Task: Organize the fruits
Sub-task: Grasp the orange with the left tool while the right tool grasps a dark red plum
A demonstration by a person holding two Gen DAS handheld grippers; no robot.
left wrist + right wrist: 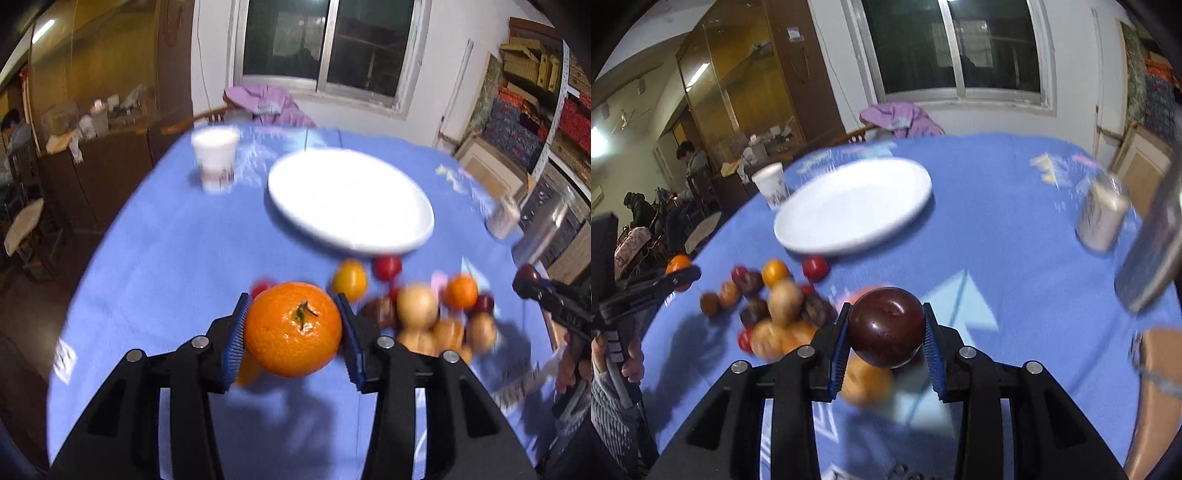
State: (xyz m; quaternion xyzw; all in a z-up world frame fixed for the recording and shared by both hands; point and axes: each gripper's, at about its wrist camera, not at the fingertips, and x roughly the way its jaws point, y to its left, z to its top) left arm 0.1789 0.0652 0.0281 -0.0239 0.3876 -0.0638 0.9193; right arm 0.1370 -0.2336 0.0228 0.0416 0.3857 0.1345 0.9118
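Left gripper: jaws narrowed onto an orange; both blue pads press its sides, stem facing up, and it hangs clear of the table.
Right gripper: jaws pinched on a dark plum, pads against both flanks, the fruit lifted off the cloth.
Plate: white and bare, lying ahead of both grippers toward the far edge of the table, under the window.
Key relation: from the left gripper the plate sits ahead and slightly right; from the right gripper it sits ahead and to the left. Neither fruit has a long axis to mind, both being round.
Nearer hand: hard to call; both look about equally far from the plate's near rim.
Fruit pile: the rest lies between the grippers and the plate, close to the plate's near rim, blurred but showing small oranges, red and yellow tomatoes and brown fruits.
Obstacles: a paper cup by the plate's left side, a can near the right edge.
Likely step: carrying both fruits over the pile to the plate.
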